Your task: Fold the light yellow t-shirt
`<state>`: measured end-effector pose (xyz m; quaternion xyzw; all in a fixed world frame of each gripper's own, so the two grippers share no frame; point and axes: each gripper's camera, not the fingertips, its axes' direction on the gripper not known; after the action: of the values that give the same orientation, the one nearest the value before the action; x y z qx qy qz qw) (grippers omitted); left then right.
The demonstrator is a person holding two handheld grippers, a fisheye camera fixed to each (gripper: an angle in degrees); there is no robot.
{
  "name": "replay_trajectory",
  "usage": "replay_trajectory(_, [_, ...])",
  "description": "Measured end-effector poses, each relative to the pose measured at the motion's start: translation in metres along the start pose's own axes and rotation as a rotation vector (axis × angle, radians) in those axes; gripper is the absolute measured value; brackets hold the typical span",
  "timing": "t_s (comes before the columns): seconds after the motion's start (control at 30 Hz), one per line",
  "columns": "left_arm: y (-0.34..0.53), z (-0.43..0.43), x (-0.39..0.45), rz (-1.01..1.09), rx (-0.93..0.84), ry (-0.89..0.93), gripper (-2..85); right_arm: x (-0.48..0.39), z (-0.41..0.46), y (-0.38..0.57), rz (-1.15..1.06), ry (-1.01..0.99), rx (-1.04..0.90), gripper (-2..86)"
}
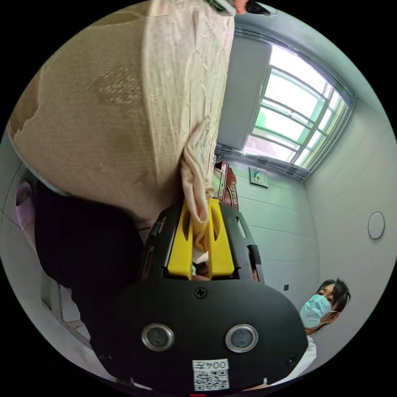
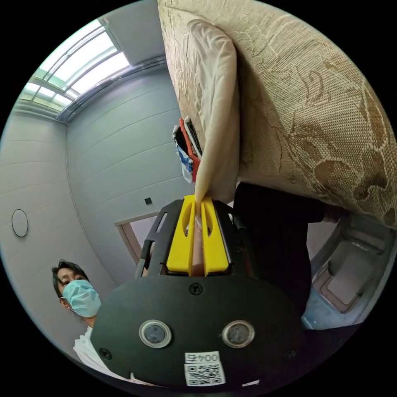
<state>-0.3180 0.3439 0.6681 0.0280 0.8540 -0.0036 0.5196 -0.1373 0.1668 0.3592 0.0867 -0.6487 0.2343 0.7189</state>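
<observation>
In the left gripper view, the shirt (image 1: 198, 182) ran from between the left tongs (image 1: 201, 215) up along the edge of a cloth-covered desk (image 1: 103, 111), with a window (image 1: 293, 115) to its right. In the right gripper view, the right tongs (image 2: 198, 206) pinched the shirt (image 2: 215, 115) against the desk edge (image 2: 314, 103); a person (image 2: 78, 297) stood behind, lower left.

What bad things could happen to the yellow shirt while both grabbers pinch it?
1. The left gripper pinches just a thin bunch of the light yellow t-shirt, so it might slip out.
2. The right gripper also grips a narrow edge; one slip could spoil the fold.
3. Cloth may drag across the patterned tablecloth and wrinkle.
</observation>
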Motion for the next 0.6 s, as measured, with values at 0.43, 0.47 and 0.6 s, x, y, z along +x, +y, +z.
replay_trajectory(0.43, [-0.001,0.006,0.032,0.044,-0.027,-0.106,5.5,-0.09,-0.002,0.0,-0.44,0.483,0.044,10.4])
replay_trajectory(0.47, [0.0,0.006,0.031,0.042,-0.026,-0.101,5.5,-0.107,-0.015,-0.01,-0.469,0.517,0.139,12.8])
replay_trajectory(0.6, [0.008,0.008,0.025,0.022,-0.002,-0.071,5.4,-0.145,-0.025,-0.059,-0.518,0.631,0.298,16.0])
